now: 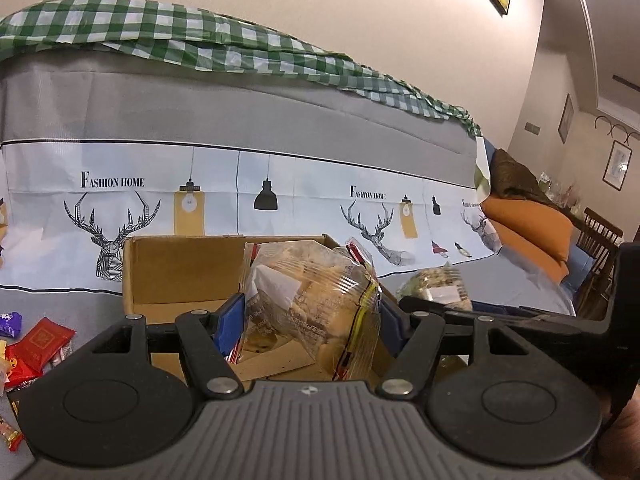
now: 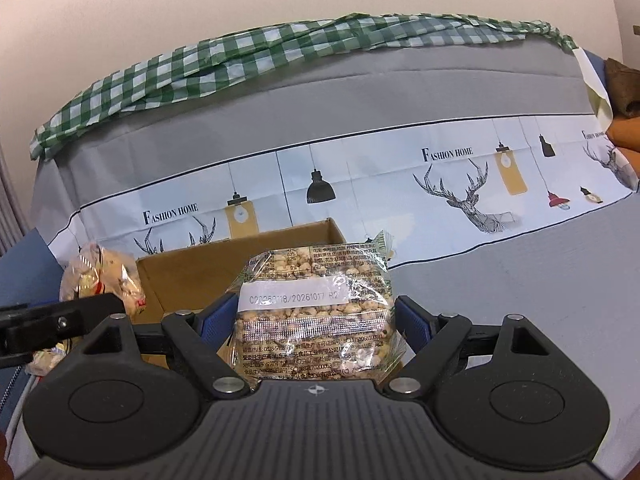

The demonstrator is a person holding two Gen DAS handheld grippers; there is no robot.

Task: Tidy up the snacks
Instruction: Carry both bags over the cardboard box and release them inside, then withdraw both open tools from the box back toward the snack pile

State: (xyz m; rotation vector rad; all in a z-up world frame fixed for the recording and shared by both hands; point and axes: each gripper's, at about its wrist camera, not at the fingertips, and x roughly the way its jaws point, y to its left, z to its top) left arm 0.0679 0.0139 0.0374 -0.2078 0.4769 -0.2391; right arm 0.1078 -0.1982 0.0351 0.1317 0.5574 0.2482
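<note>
Left gripper [image 1: 310,318] clamps a clear biscuit bag [image 1: 312,304] over the cardboard box [image 1: 180,268]; right gripper [image 2: 316,322] pinches a peanut packet [image 2: 316,312] just beside that box's near edge

Right gripper [image 2: 314,320] is clamping a clear peanut bag [image 2: 316,316] between blue pads [image 2: 218,314], cardboard box [image 2: 192,276] sitting behind at 11 o'clock, left gripper [image 2: 52,322] holding a biscuit bag [image 2: 102,280] at 9 o'clock.
</note>
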